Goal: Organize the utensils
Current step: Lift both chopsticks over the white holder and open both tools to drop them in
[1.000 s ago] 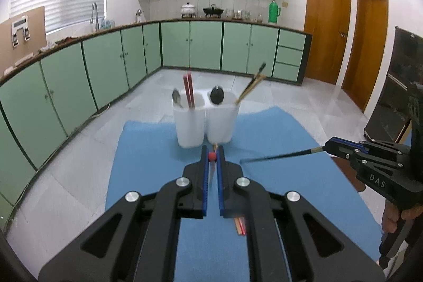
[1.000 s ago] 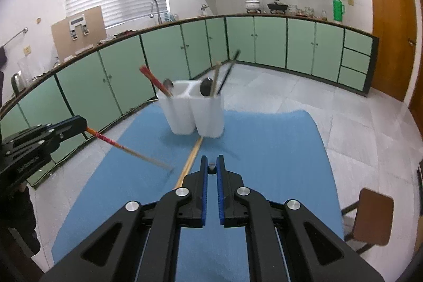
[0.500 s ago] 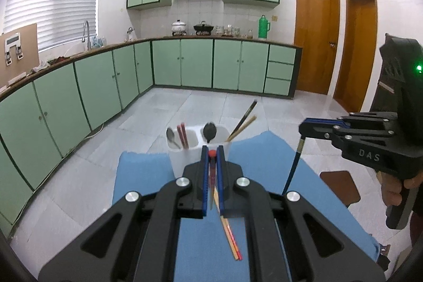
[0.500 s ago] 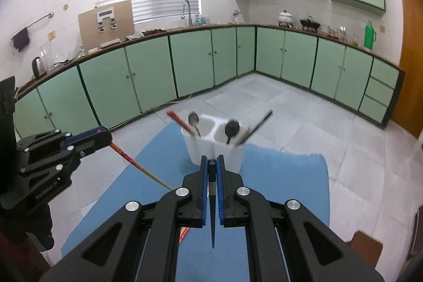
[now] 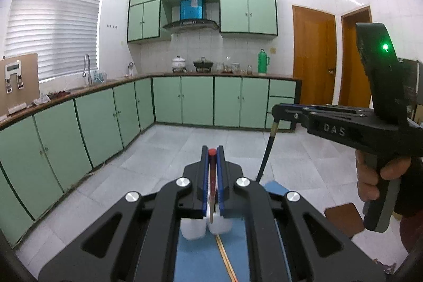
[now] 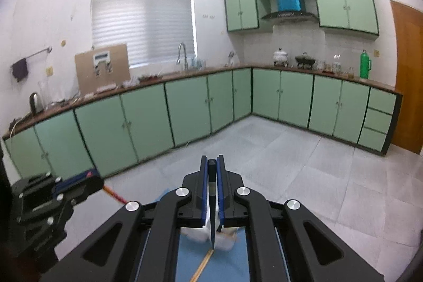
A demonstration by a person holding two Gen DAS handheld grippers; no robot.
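Note:
My left gripper [image 5: 212, 152] is shut on a red-ended wooden chopstick [image 5: 211, 181] that hangs point-down over the white two-part utensil holder [image 5: 205, 229]. My right gripper [image 6: 211, 163] is shut on a black chopstick [image 6: 211, 213] that also hangs point-down over the holder [image 6: 211, 234]. The right gripper shows in the left wrist view [image 5: 276, 109] with the black chopstick [image 5: 265, 152] below it. The left gripper shows in the right wrist view [image 6: 92, 177] with the red chopstick [image 6: 115, 194]. The holder is mostly hidden behind the gripper bodies.
A blue mat [image 5: 195, 258] covers the table under the holder. A pair of wooden chopsticks [image 5: 226, 258] lies on the mat in front of the holder. Green kitchen cabinets [image 5: 211, 102] line the far walls. A brown stool [image 5: 343, 221] stands at the right.
Both grippers have lifted and tilted up, so the chopsticks now hang nearly vertical above the holder. The holder has dropped to the bottom of both views.

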